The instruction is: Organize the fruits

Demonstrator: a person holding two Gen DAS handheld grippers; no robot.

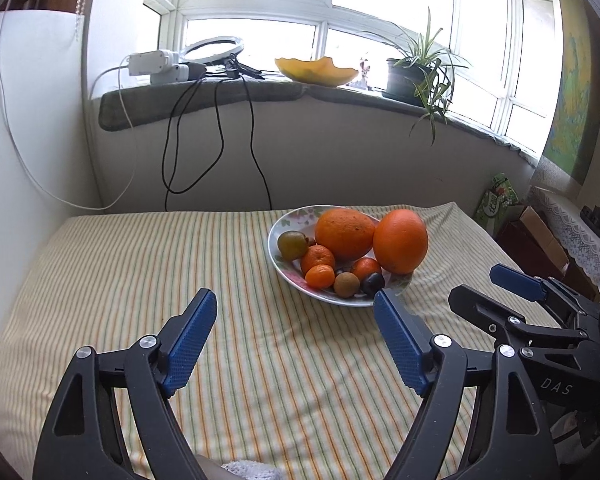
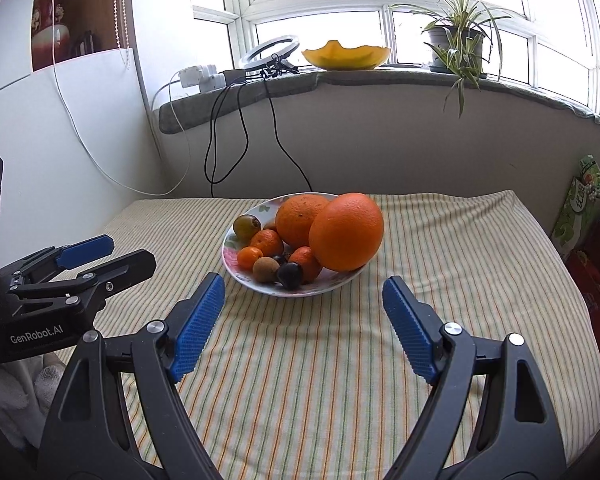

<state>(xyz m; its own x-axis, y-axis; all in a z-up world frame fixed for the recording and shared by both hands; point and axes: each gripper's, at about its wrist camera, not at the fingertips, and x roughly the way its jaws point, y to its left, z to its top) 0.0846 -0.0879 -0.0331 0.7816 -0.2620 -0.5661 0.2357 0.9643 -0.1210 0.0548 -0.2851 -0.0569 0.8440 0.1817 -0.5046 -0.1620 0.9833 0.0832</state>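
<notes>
A: What are we doing now?

B: I think the tidy-up is almost done, or has not begun. All the fruit I can see sits in the plate point(image 2: 352, 276), and the plate sits on the striped cloth on the surface point(image 2: 460, 280).

A: Are the tongs holding anything?

B: No. The left tongs point(image 1: 296, 312) are wide apart with nothing between them. The right tongs point(image 2: 304, 296) are wide apart too, and empty. Both hang just in front of the plate and do not touch it.

A: What is in the plate?

B: Two big oranges. One big orange point(image 2: 346, 232) leans out over the right rim. The other big orange point(image 2: 298, 216) is behind it. In front are small oranges point(image 2: 266, 242), a brown kiwi point(image 2: 265, 269), and a dark plum point(image 2: 290, 274). A green-brown fruit point(image 2: 246, 226) is on the left; it may be another kiwi, it is hard to tell.

A: What should come next?

B: If a fruit must move, pick one from the front. Close gently, because round fruit rolls. The leaning orange could tip off the plate.
</notes>
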